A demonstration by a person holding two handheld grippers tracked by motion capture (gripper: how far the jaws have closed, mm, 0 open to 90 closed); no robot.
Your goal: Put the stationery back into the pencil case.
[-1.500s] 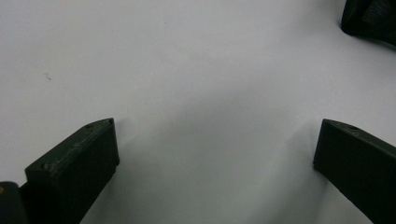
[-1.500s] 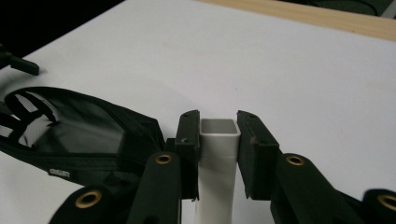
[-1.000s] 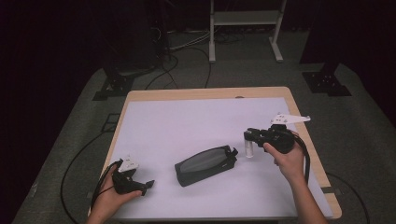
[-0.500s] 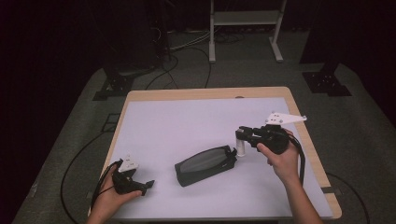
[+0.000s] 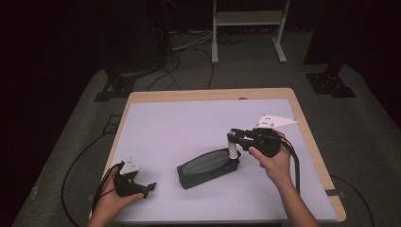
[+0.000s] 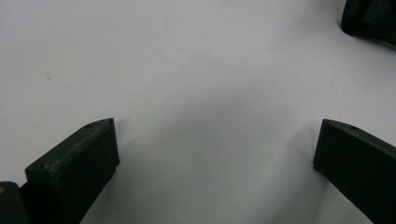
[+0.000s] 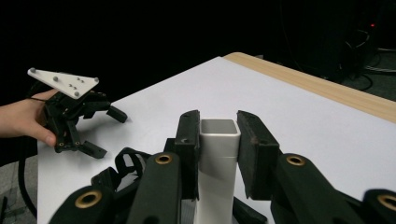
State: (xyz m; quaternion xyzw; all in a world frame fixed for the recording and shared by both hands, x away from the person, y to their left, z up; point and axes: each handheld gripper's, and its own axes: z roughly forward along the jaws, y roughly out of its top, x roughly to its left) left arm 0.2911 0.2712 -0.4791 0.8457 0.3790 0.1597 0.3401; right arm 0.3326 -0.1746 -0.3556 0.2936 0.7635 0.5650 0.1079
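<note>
A black zip pouch (image 5: 208,168) lies in the middle of the white table (image 5: 189,123). My right gripper (image 5: 235,136) is shut on a white square tube (image 5: 232,147), held upright with its lower end at the pouch's right end. In the right gripper view the tube (image 7: 218,154) sits between both pads, open end up, with the pouch's straps (image 7: 119,170) below. My left gripper (image 5: 149,187) rests near the table's front left, open; its jaws stand wide apart over bare table (image 6: 205,84). A pouch corner (image 6: 371,21) shows at top right there.
The table's wooden edge (image 5: 208,94) runs along the far side. A white rack (image 5: 248,28), cables and dark stands sit on the floor beyond. The left hand with its gripper (image 7: 100,130) shows far off in the right gripper view.
My right gripper has carried the tube leftward, from beside the pouch to its right end. The left gripper has stayed put.
</note>
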